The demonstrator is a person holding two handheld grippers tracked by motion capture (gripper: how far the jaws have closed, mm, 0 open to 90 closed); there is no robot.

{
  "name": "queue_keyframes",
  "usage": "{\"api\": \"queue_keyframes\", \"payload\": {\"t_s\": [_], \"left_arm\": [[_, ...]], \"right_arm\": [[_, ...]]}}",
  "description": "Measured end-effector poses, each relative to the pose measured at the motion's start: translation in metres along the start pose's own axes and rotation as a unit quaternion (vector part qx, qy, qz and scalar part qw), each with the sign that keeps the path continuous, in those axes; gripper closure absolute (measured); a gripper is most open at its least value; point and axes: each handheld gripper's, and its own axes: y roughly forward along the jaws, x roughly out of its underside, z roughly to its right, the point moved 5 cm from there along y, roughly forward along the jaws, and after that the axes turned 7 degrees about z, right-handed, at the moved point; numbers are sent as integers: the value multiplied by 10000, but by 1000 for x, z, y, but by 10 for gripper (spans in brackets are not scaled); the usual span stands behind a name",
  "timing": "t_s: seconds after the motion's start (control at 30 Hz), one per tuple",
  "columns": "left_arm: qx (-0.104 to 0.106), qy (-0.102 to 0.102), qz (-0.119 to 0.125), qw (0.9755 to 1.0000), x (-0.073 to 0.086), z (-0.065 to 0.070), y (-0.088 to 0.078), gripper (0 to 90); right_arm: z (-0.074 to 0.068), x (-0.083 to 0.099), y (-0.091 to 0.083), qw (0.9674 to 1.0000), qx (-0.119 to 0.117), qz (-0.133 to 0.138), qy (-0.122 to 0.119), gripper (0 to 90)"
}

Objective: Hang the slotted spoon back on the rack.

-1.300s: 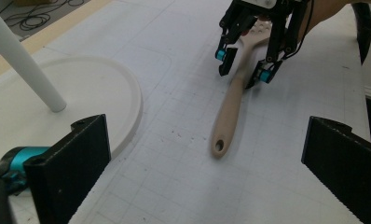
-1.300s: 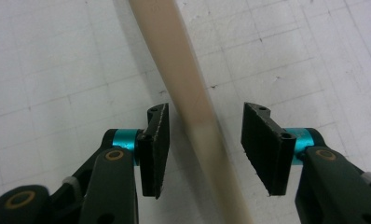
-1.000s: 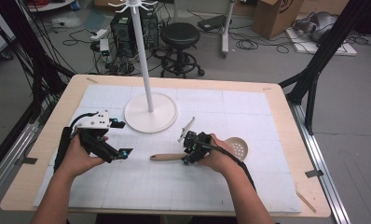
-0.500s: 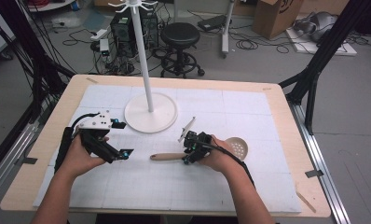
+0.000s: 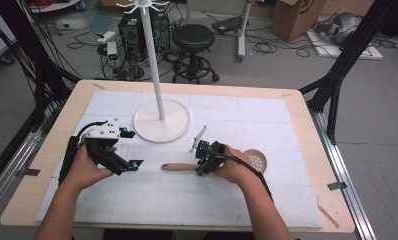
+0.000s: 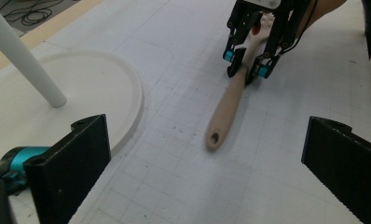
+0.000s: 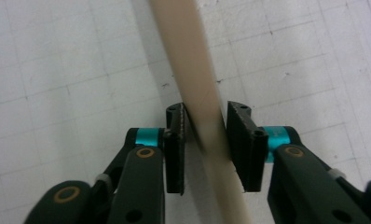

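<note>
From the high view, a wooden skimmer spoon [image 5: 214, 165] lies flat on the surface [image 5: 297, 145] a little right of centre, its long axis running 9 to 3 o'clock: the handle end points toward 9, the perforated bowl sits at the 3 o'clock end. The right tool [image 5: 203, 161] straddles the handle near its middle, coming in from about 4 o'clock, while the left tool [image 5: 131, 165] hovers well apart at the spoon's 9 o'clock side, its tips aimed toward the free handle end. A white stand [image 5: 161, 120] rises at 12 o'clock from the left tool. In the left gripper view, the left tool [image 6: 207, 177] is spread wide with nothing between its jaws; the spoon handle lies ahead at about 12 to 1 o'clock, its holed end nearest, and the right tool sits astride it farther up. In the right gripper view, the right tool [image 7: 207, 140] has the handle running 12 to 6 o'clock between its jaws, one pad touching the wood and a thin gap showing at the other, so it is narrowed around the handle but seemingly not yet pinching. The right hand is clearly nearer; closing looks like the next move.
</note>
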Motion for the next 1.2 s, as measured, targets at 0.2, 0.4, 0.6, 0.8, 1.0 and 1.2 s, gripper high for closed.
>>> {"api": "queue_keyframes", "payload": {"t_s": [0.2,0.4,0.6,0.8,1.0,1.2], "left_arm": [[3,-12,8,10000,0,-1,-1,17],[-3,-1,0,10000,0,-1,-1,18],[-38,-41,48,10000,0,-2,-3,18],[-57,-30,46,10000,-1,-1,-3,18],[-69,-20,51,10000,-1,-2,-4,18],[-66,-27,74,9999,-2,-2,-4,18]], "right_arm": [[3,3,-2,9994,-9,30,348,759],[4,3,-6,9989,58,128,442,760],[8,2,-26,9966,226,502,608,761],[13,-2,-58,9902,384,1129,724,760],[16,-4,-79,9835,433,1571,791,761],[16,-11,-101,9740,507,2067,770,761]]}}
